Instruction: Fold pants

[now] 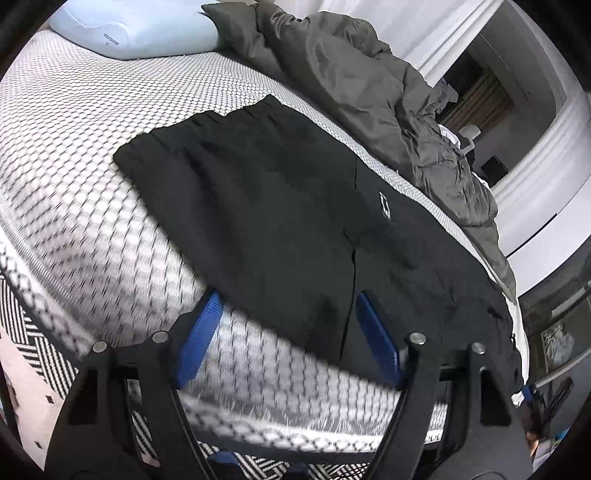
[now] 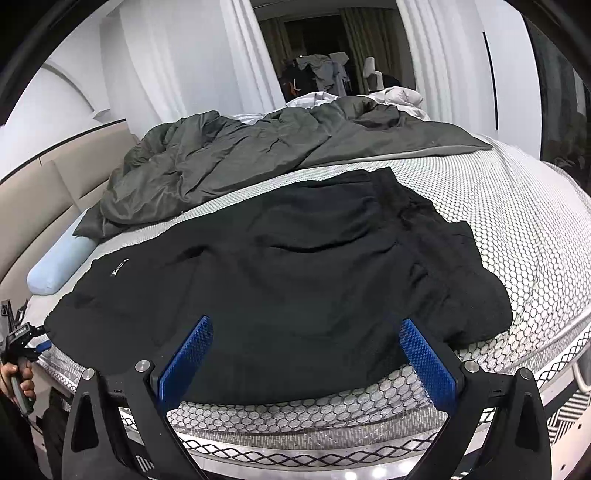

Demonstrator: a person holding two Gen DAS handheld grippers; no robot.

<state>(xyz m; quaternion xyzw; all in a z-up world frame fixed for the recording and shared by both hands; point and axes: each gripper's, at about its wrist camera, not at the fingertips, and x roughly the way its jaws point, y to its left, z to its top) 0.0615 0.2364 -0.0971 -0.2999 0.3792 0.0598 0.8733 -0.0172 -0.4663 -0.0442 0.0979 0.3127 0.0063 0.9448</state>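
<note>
Black pants (image 1: 280, 206) lie spread on the patterned mattress (image 1: 92, 155), with a small white logo (image 1: 384, 205). My left gripper (image 1: 288, 299) is open and empty, its blue pads just above the pants' near edge. In the right wrist view the pants (image 2: 295, 266) lie flat with the elastic waistband (image 2: 417, 206) at the right. My right gripper (image 2: 306, 325) is open and empty over the near edge of the pants. The left gripper (image 2: 40, 345) shows at the far left of the right wrist view, held in a hand.
A crumpled dark grey duvet (image 2: 236, 162) lies along the far side of the bed. A light blue pillow (image 1: 140, 29) sits at the head end. A black-and-white rug (image 1: 33, 332) lies on the floor beside the bed. White walls and a dark doorway (image 2: 325, 55) stand behind.
</note>
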